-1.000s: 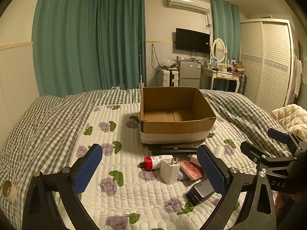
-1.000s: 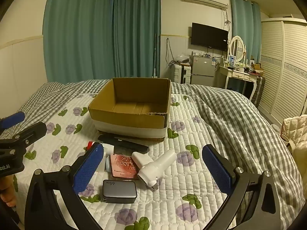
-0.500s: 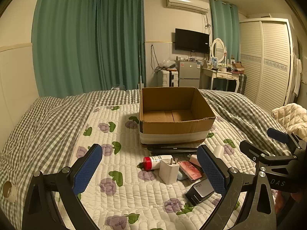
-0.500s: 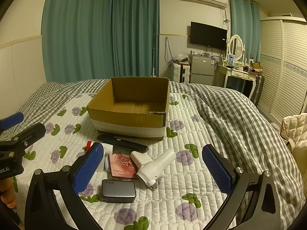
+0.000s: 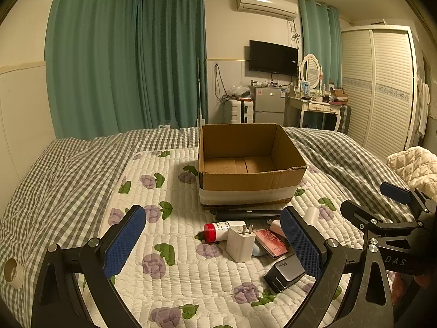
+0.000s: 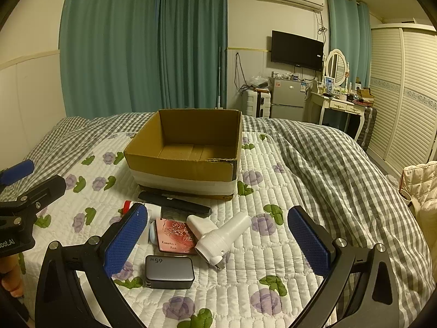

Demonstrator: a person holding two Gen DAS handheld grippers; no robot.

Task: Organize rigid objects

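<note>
An open, empty cardboard box (image 5: 250, 164) (image 6: 188, 150) sits on the quilted bed. In front of it lie a white charger plug (image 5: 240, 243), a red-capped white bottle (image 5: 222, 229), a pink tin (image 6: 176, 236), a grey 65W power brick (image 6: 169, 272), a white handheld device (image 6: 222, 237) and a black flat bar (image 6: 174, 202). My left gripper (image 5: 213, 243) is open and empty above the pile's left side. My right gripper (image 6: 218, 246) is open and empty above the pile.
A floral white quilt (image 5: 169, 273) covers a grey checked blanket (image 6: 327, 169). A tape roll (image 5: 12, 273) lies at the left edge. Curtains, a fridge, a dressing table and a wardrobe (image 5: 382, 87) stand beyond the bed.
Both views have shifted very slightly; the objects and box have not moved and both grippers stay open.
</note>
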